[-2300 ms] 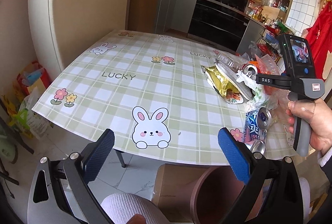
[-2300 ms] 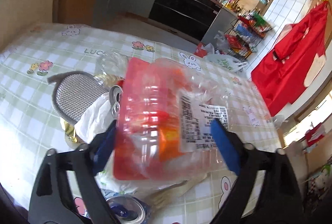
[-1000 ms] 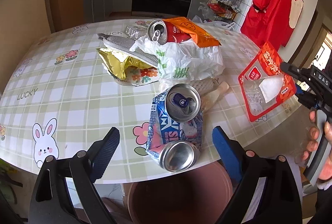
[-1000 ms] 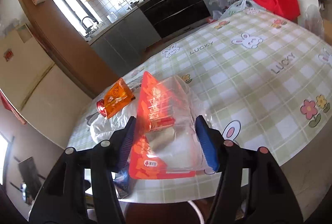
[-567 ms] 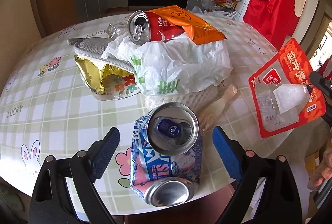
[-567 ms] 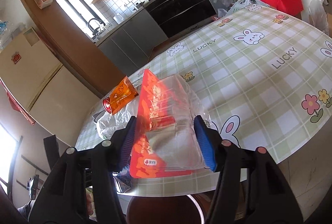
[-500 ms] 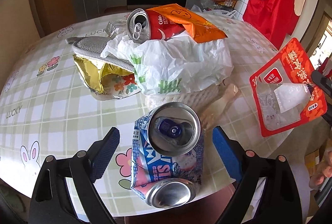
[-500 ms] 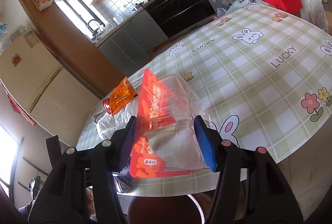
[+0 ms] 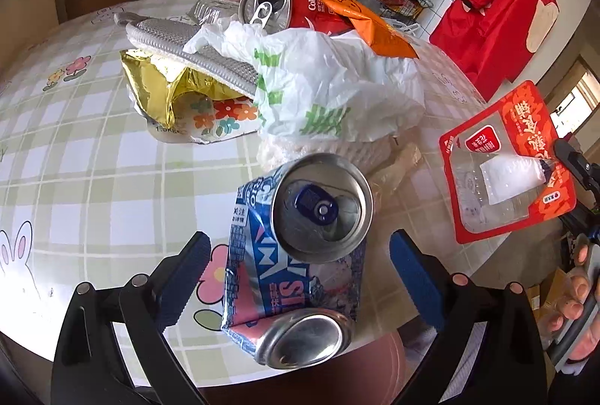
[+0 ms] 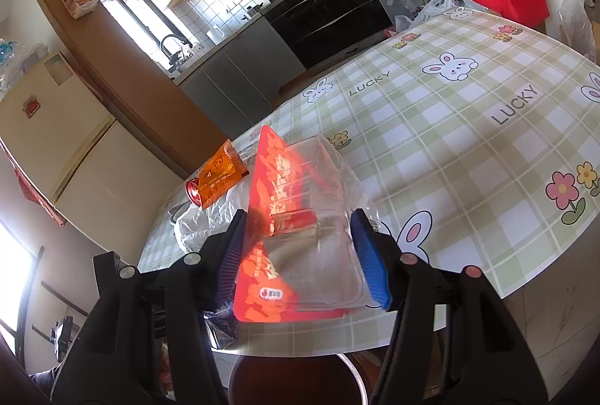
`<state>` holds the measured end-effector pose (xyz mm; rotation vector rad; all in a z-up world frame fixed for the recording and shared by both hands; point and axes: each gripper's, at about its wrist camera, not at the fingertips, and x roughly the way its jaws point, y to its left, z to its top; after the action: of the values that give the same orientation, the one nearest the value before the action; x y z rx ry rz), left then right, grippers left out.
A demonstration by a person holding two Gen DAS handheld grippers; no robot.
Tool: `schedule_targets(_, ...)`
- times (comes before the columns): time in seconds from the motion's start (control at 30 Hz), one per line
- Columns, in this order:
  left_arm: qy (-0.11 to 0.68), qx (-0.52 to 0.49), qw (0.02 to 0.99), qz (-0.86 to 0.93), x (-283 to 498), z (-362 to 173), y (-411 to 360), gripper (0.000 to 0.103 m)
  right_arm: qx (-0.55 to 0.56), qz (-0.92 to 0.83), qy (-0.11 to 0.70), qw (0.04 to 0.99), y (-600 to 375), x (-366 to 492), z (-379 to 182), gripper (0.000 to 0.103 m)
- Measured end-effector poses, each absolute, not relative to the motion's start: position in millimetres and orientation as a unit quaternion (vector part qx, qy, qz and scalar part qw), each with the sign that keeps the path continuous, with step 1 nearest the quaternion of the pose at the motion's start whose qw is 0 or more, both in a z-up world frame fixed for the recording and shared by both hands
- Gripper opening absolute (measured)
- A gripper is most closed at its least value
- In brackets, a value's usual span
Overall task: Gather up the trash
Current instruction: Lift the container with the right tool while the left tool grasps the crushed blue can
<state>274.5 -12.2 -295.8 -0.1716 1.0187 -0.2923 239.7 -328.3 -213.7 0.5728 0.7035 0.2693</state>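
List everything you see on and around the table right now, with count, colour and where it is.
crushed can: one, blue and white, near table edge, between the open left tongs
cola can: one, red, on its side at the far end of the pile
orange wrapper: one, on the pile beside the cola can
plastic bag: one, white with green print, middle of the pile
gold foil bag: one, left of the plastic bag
grey mesh pad: one, lying on the gold foil bag
red packet: one, red with clear tray, held off the table edge
bin: one, brown, below the table edge
table: one, green check cloth
left tongs: open
right tongs: shut on the red packet
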Motion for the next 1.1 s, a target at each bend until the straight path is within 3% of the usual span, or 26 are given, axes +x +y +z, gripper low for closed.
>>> schedule_targets(0.33,0.492,-0.026,0.856,-0.156,245.0,-309.1,-13.7,0.094,0.278,0.127,0.338,0.890,-327.6,241.9,-213.8,0.057)
schedule_targets(1.1,0.507,-0.084,0.846,-0.143,314.2,-309.3,-19.6,0.094,0.249,0.136,0.343,0.895,-313.9,251.4,-209.0,0.057)
